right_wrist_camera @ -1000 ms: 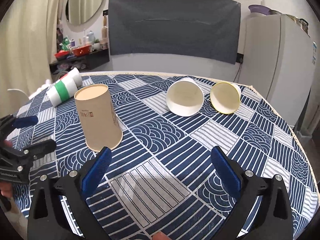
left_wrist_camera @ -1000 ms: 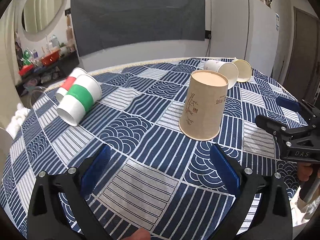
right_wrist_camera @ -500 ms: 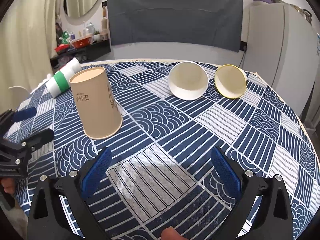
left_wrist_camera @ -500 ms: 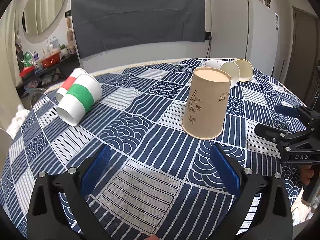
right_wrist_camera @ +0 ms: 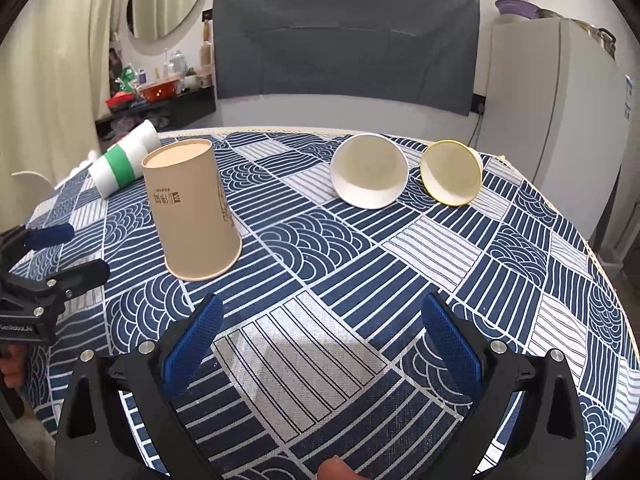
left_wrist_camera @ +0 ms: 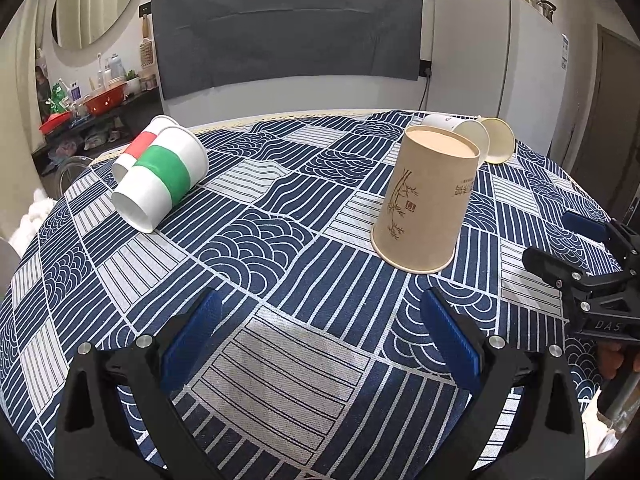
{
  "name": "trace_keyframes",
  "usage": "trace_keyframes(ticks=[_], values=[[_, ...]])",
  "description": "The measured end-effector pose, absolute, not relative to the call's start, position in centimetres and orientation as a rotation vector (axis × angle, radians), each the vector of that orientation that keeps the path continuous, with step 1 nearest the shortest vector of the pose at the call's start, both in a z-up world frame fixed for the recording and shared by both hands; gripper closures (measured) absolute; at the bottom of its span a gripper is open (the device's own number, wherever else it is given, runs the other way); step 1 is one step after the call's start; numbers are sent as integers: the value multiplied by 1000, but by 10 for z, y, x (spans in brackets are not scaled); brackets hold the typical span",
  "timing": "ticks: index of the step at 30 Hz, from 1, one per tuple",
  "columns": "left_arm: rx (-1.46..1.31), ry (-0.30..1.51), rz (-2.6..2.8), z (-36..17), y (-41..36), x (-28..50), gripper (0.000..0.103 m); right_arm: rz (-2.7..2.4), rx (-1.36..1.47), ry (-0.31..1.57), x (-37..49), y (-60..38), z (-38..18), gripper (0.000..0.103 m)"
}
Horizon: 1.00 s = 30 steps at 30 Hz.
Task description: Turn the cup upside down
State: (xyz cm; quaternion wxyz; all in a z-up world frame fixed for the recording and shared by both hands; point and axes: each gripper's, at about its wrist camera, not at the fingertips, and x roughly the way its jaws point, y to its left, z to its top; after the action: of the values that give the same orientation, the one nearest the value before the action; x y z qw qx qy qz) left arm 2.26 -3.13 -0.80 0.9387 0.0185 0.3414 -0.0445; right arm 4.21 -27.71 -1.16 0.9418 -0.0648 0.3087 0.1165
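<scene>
A tan paper cup (left_wrist_camera: 426, 200) stands upside down, rim on the blue patterned tablecloth; it also shows in the right wrist view (right_wrist_camera: 192, 210). My left gripper (left_wrist_camera: 320, 336) is open and empty, near the table's front edge, short of the cup. My right gripper (right_wrist_camera: 320, 336) is open and empty, to the right of the cup and short of it. Each gripper shows at the edge of the other's view, the right gripper (left_wrist_camera: 576, 240) and the left gripper (right_wrist_camera: 60, 252).
A green-banded white cup (left_wrist_camera: 160, 178) and a red-banded cup (left_wrist_camera: 138, 146) lie on their sides at the far left. A white cup (right_wrist_camera: 370, 170) and a yellow-rimmed cup (right_wrist_camera: 452, 172) lie on their sides at the far right. A fridge (right_wrist_camera: 560, 100) stands beyond the table.
Both grippers have edged forward and tilted a little toward the table; the cups appear slightly nearer. The tan cup has not moved. Both grippers stay open.
</scene>
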Motion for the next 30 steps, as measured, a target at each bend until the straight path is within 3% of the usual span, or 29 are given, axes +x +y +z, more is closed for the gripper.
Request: trace_keyframes(ticks=[30], values=[[75,689,-81,-9,-36,21,6,191,-163,626,42,-274,-12,8]])
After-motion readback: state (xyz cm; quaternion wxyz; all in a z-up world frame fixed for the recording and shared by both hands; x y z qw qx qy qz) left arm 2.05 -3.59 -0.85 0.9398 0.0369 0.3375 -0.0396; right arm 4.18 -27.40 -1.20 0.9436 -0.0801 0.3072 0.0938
